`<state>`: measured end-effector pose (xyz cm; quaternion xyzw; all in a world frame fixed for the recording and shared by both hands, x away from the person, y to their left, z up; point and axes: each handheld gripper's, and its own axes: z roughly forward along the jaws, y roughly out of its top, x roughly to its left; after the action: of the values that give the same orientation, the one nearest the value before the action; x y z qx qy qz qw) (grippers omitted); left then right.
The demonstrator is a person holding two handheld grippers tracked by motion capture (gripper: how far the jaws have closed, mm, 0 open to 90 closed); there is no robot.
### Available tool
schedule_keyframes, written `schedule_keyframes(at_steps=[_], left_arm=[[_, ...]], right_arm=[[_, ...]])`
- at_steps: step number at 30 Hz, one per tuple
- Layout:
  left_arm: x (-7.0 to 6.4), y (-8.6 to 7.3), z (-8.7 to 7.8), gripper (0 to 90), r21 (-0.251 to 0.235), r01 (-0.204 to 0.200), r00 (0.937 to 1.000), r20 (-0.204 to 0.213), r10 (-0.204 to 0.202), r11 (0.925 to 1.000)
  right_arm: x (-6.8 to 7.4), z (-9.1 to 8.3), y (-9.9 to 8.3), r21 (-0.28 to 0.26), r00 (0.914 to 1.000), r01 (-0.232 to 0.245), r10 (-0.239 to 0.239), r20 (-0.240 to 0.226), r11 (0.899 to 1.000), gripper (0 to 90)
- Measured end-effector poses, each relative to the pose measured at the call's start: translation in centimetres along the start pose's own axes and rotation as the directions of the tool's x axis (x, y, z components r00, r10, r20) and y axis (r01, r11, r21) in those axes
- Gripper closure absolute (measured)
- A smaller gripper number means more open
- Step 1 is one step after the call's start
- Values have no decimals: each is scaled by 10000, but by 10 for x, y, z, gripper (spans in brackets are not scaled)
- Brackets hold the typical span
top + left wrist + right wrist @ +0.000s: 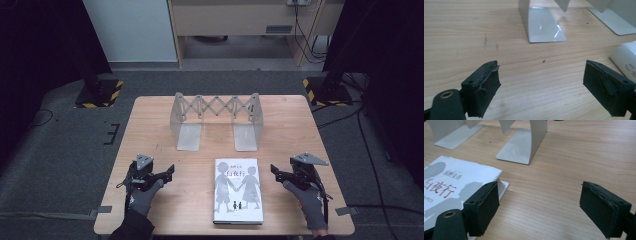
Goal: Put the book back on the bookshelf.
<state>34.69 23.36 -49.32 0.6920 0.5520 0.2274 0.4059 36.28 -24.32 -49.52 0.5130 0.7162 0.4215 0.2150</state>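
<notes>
A: Left gripper [167,172] sits low over the table [150,125], near my left edge, jaws spread wide with bare wood between them. My hand [142,197] holds it from behind.

B: Right one?

A: Right gripper [276,172] is the same, jaws spread, nothing between them. It's on the right side of the table, my other hand [310,200] on it.

B: Book?

A: Book [238,190] lies flat, cover up, near the front edge, between both grippers and touching neither. White cover with two grey figures holding hands. In the right gripper view its corner [461,177] sits just beside my left jaw, partly behind it. In the left gripper view just a white corner [625,60] shows at the right edge.

B: Anything else on the table?

A: Rack [216,117], metal, with a scissor link across the top, standing upright behind the book, well apart from it. Two flat foot plates point toward me. One plate [544,25] shows ahead of the left gripper, another [520,146] ahead of the right.
</notes>
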Motion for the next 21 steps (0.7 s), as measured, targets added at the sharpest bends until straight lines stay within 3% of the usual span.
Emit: schedule_keyframes(at_steps=[5,9,21], left_arm=[[-11,0,1,134,-41,-273,9995,171,274,9996],[-22,0,1,136,-65,-447,9973,575,450,9990],[-39,-2,4,170,22,-716,9933,909,711,9974]], right_arm=[[7,-1,1,-167,9999,-42,39,-166,9999,165],[14,-1,1,-203,9992,40,-48,-391,9998,176],[29,1,-1,-176,9958,132,-147,-908,9998,216]])
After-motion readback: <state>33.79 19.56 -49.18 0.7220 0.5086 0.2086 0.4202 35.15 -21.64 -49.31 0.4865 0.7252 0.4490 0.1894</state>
